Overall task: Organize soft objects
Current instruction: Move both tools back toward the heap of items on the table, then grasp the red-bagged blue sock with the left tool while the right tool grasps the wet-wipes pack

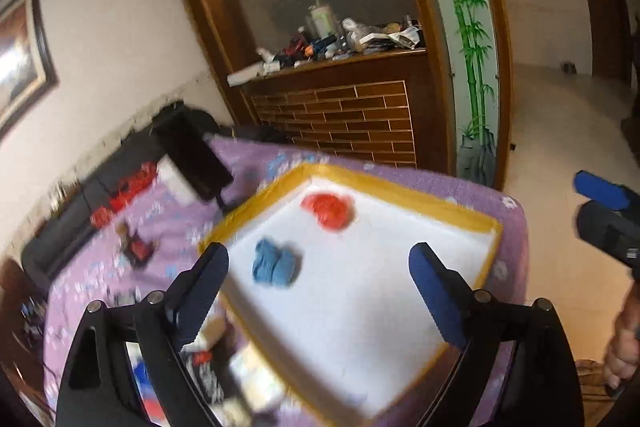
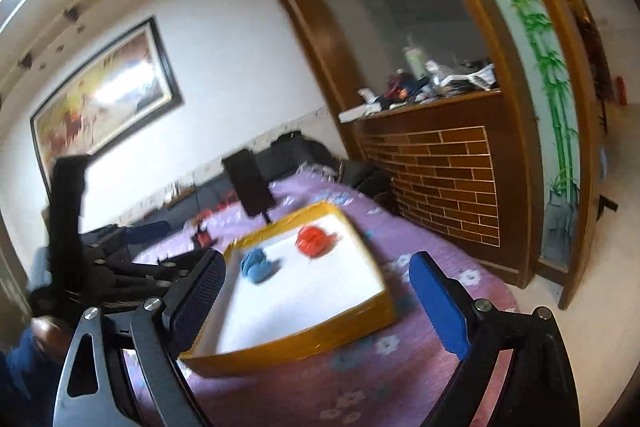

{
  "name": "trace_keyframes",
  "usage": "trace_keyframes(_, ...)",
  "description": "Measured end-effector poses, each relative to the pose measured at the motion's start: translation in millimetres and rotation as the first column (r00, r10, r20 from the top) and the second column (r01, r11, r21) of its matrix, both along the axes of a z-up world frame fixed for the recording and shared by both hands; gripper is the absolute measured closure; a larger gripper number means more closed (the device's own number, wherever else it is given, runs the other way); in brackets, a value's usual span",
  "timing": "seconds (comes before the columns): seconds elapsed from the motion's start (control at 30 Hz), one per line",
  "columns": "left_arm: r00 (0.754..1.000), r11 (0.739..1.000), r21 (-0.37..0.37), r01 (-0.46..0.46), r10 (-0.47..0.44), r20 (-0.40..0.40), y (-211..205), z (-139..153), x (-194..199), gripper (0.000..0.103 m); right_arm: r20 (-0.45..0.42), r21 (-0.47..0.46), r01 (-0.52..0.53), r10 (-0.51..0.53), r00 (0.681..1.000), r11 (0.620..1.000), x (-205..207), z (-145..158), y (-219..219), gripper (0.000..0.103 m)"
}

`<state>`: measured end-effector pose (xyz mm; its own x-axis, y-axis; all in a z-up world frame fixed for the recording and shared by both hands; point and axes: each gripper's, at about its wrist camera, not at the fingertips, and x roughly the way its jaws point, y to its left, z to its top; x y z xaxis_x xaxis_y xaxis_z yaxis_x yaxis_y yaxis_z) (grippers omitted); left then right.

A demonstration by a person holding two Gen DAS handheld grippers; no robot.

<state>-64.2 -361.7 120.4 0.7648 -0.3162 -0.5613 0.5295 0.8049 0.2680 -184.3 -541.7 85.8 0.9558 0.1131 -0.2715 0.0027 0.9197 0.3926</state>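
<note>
Both my grippers [image 1: 320,291] [image 2: 318,297] spread wide, holding nothing, over yellow-rimmed tray [image 1: 460,215].
Blue cloth bundle [image 1: 276,263], red one [image 1: 330,209]: light, squashy; I'd pinch each mid-bulge.

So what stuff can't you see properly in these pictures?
- Clutter beside the tray, left wrist view: blurred and partly behind the left gripper.
- Small red thing on the purple cloth, right wrist view: too small and blurred.
- Blue bundle and red bundle: too blurred to tell what they are.
</note>
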Motion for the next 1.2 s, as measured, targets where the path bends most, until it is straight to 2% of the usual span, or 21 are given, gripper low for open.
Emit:
trace_keyframes(0.07, 0.998, 0.999, -0.035, -0.025, 0.023, -0.057, 31.3, -4.0, -1.8, 0.012, -0.055, -0.05, -0.056, 0.053, 0.997, 0.997, 11.1, 1.7, 22.6, 0.009)
trace_keyframes(0.13, 0.996, 0.997, -0.053, -0.055, 0.052, -0.072, 60.0, -6.4, -4.1, 0.012, -0.07, -0.069, -0.103, 0.098, 0.993, 0.992, 18.8, 3.8, 42.8, 0.016)
trace_keyframes(0.17, 0.995, 0.996, -0.057, -0.072, 0.068, -0.078, 73.5, -7.7, -5.2, 0.012, -0.075, -0.061, -0.158, 0.153, 0.985, 0.986, 23.0, 5.4, 54.5, 0.018)
trace_keyframes(0.3, 0.973, 0.978, -0.12, -0.172, 0.149, -0.178, 147.9, -11.5, -4.6, 0.012, -0.095, -0.05, -0.329, 0.323, 0.942, 0.943, 38.1, 9.7, 102.7, 0.018)
trace_keyframes(0.37, 0.957, 0.962, -0.134, -0.238, 0.208, -0.201, 186.1, -12.4, -6.2, 0.012, -0.129, -0.075, -0.419, 0.408, 0.904, 0.905, 47.7, 9.3, 136.0, 0.018)
trace_keyframes(0.47, 0.926, 0.93, -0.124, -0.345, 0.316, -0.206, 237.7, -15.4, -8.8, 0.011, -0.169, -0.118, -0.525, 0.504, 0.847, 0.843, 57.6, 4.1, 180.2, 0.018)
trace_keyframes(0.53, 0.888, 0.898, -0.107, -0.426, 0.392, -0.241, 277.2, -22.8, -6.0, 0.011, -0.214, -0.149, -0.581, 0.547, 0.809, 0.8, 66.0, 0.7, 211.3, 0.017)
trace_keyframes(0.6, 0.842, 0.861, -0.086, -0.501, 0.462, -0.279, 312.1, -34.0, -1.6, 0.011, -0.25, -0.177, -0.639, 0.593, 0.765, 0.749, 73.9, -2.7, 238.9, 0.017)
trace_keyframes(0.63, 0.813, 0.842, -0.07, -0.535, 0.491, -0.311, 328.9, -42.7, 0.9, 0.011, -0.269, -0.209, -0.654, 0.6, 0.753, 0.727, 78.2, -4.3, 253.4, 0.017)
trace_keyframes(0.7, 0.76, 0.813, -0.042, -0.581, 0.524, -0.384, 355.1, -61.0, 6.5, 0.011, -0.309, -0.261, -0.696, 0.625, 0.717, 0.669, 88.2, -7.3, 279.1, 0.017)
trace_keyframes(0.73, 0.742, 0.805, -0.036, -0.593, 0.528, -0.415, 365.6, -69.6, 7.7, 0.011, -0.33, -0.285, -0.713, 0.633, 0.701, 0.641, 95.8, -8.1, 293.6, 0.017)
trace_keyframes(0.8, 0.724, 0.798, -0.034, -0.601, 0.527, -0.446, 374.3, -80.4, 10.3, 0.011, -0.364, -0.325, -0.75, 0.656, 0.661, 0.576, 108.5, -11.2, 320.2, 0.017)
trace_keyframes(0.9, 0.725, 0.802, -0.04, -0.596, 0.516, -0.456, 378.4, -89.3, 15.7, 0.011, -0.423, -0.351, -0.795, 0.673, 0.607, 0.496, 129.5, -18.8, 352.7, 0.017)
trace_keyframes(0.93, 0.724, 0.803, -0.041, -0.595, 0.513, -0.461, 380.5, -92.5, 19.4, 0.011, -0.449, -0.358, -0.815, 0.682, 0.578, 0.455, 134.5, -22.6, 365.8, 0.017)
trace_keyframes(0.97, 0.725, 0.805, -0.045, -0.592, 0.507, -0.466, 382.0, -94.7, 23.5, 0.011, -0.461, -0.38, -0.823, 0.684, 0.565, 0.423, 136.5, -23.7, 376.9, 0.017)
trace_keyframes(1.03, 0.717, 0.802, -0.037, -0.597, 0.512, -0.473, 383.2, -97.1, 32.0, 0.011, -0.483, -0.43, -0.818, 0.667, 0.567, 0.383, 147.0, -31.6, 396.5, 0.017)
trace_keyframes(1.07, 0.708, 0.8, -0.017, -0.6, 0.521, -0.476, 383.5, -100.7, 34.5, 0.013, -0.504, -0.427, -0.829, 0.667, 0.549, 0.361, 151.5, -36.4, 402.9, 0.017)
trace_keyframes(1.1, 0.706, 0.799, -0.008, -0.602, 0.528, -0.472, 382.0, -102.7, 37.5, 0.026, -0.527, -0.429, -0.838, 0.661, 0.535, 0.337, 156.2, -43.7, 409.6, 0.017)
trace_keyframes(1.17, 0.701, 0.799, 0.015, -0.601, 0.536, -0.471, 381.6, -106.9, 38.8, 0.047, -0.545, -0.448, -0.826, 0.628, 0.555, 0.341, 163.5, -52.8, 414.4, 0.02)
trace_keyframes(1.2, 0.709, 0.801, 0.015, -0.598, 0.537, -0.457, 381.0, -106.4, 37.4, 0.057, -0.564, -0.433, -0.835, 0.621, 0.545, 0.34, 167.0, -58.5, 415.5, 0.036)
